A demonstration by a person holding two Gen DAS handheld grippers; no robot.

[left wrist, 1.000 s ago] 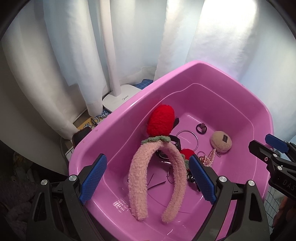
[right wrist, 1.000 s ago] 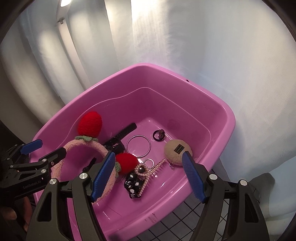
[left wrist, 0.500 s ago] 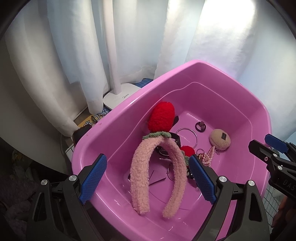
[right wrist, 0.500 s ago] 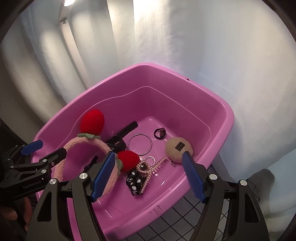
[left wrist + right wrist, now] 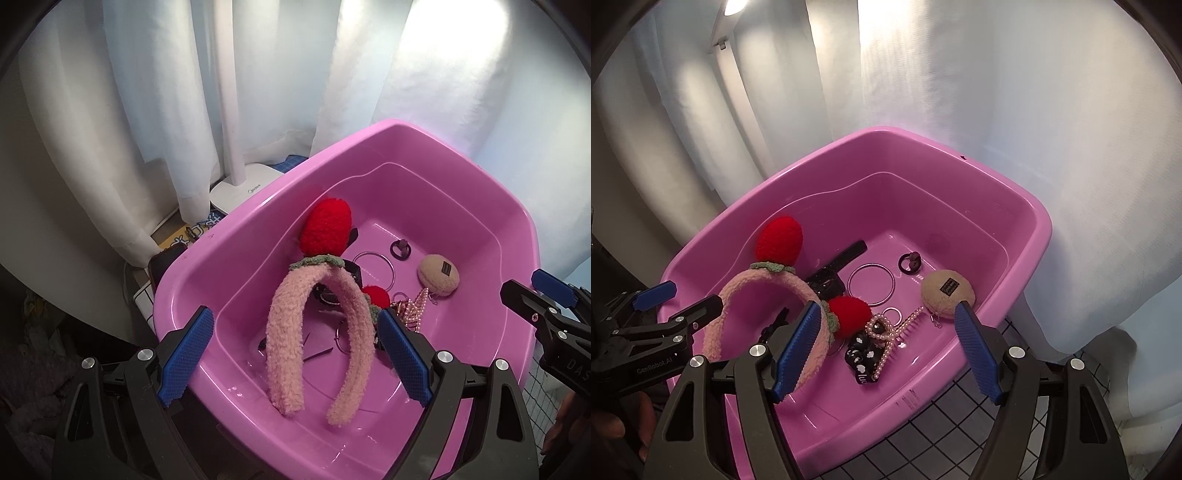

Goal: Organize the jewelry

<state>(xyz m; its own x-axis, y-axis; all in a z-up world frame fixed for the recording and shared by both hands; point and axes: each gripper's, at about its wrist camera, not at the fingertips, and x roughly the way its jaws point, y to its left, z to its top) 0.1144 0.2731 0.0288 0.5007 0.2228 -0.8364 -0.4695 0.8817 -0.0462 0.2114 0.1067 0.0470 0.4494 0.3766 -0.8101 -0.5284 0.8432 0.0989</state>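
Observation:
A pink plastic tub [image 5: 236, 236] [image 5: 1027, 236] holds the jewelry. In it lie a fuzzy pink headband [image 5: 284, 332] [image 5: 757, 291] with two red strawberry pompoms [image 5: 325, 227] [image 5: 779, 238], a beige plush clip [image 5: 437, 275] [image 5: 947, 291], a metal bangle [image 5: 871, 284], a small black ring [image 5: 909, 263], a pearl claw clip [image 5: 890, 332], a black patterned clip [image 5: 862, 356] and a black hair clip [image 5: 836, 264]. My left gripper [image 5: 293, 356] is open and empty above the tub's near side. My right gripper [image 5: 886, 350] is open and empty above the near rim.
White curtains [image 5: 147, 92] hang behind the tub. A white appliance base with an upright pole [image 5: 240, 184] stands at the back left. A tiled black-and-white floor [image 5: 942, 424] shows below the tub. Each gripper shows at the edge of the other's view.
Both grippers have pulled back and up from the tub, so it looks smaller and farther. Both stay open and empty. The items in the tub have not moved.

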